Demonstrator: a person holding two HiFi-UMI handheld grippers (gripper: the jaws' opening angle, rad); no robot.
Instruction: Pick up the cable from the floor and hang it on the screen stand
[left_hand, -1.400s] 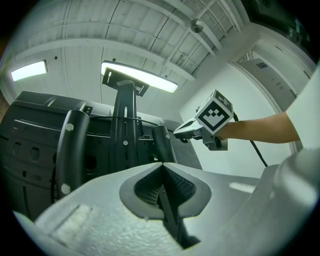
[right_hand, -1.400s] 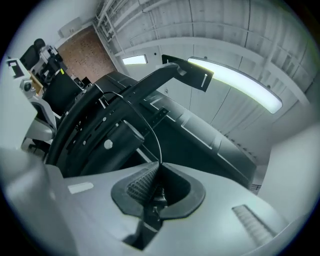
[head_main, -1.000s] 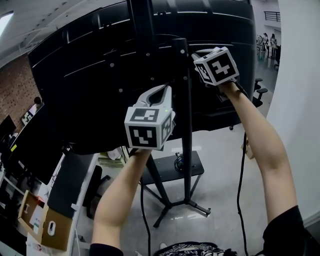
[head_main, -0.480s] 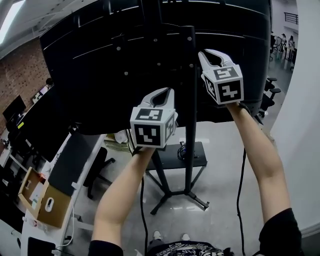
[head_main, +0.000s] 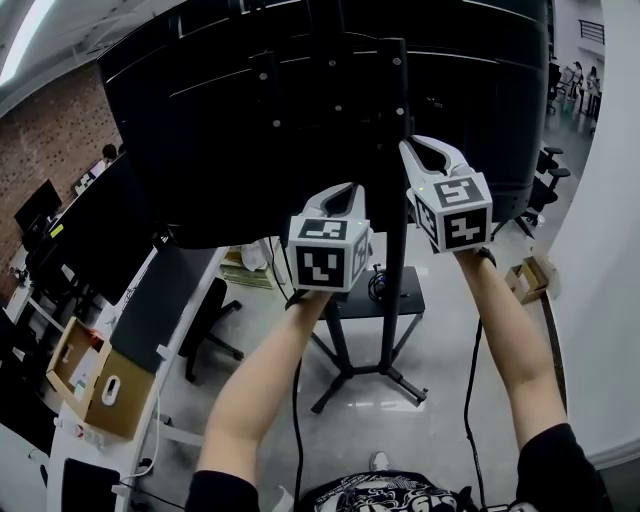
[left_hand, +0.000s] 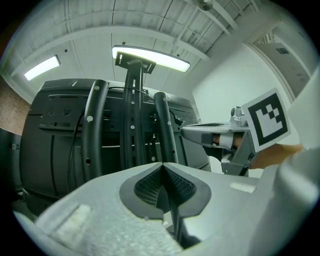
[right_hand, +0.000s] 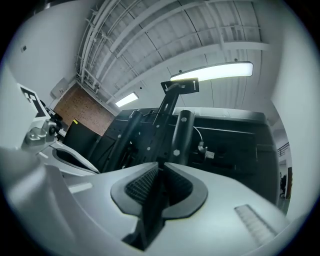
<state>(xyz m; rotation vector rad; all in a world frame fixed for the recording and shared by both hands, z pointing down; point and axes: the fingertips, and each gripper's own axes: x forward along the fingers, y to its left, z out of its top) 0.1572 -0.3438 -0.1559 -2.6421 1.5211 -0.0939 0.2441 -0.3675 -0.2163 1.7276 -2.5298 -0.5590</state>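
An office with a pale glossy floor (head_main: 440, 340) and a brick wall (head_main: 50, 130) at the left lies below, seen past two raised arms. The black cable (head_main: 296, 400) is off the floor at its upper end: one length hangs from under the left arm and another drops beside the right forearm, both running out of the bottom of the head view. The left gripper (head_main: 345, 188) has its jaws closed, and its own view shows a thin black strand of the cable (left_hand: 174, 220) pinched between the ribbed pads. The right gripper (head_main: 416, 146) is likewise clamped on the cable (right_hand: 150, 215), which shows as a broad dark band running down out of the closed jaws. Both grippers are held high, side by side, close behind the screen stand (head_main: 397, 210), the left one just left of its upright pole and the right one just right of it. The big black screen (head_main: 200, 120) mounted on the stand shows its back to the camera. Lower on the stand sits a small dark shelf (head_main: 385, 300), with the splayed legs under it. Farther left are an office chair (head_main: 205, 320) and an open cardboard box (head_main: 95, 385).
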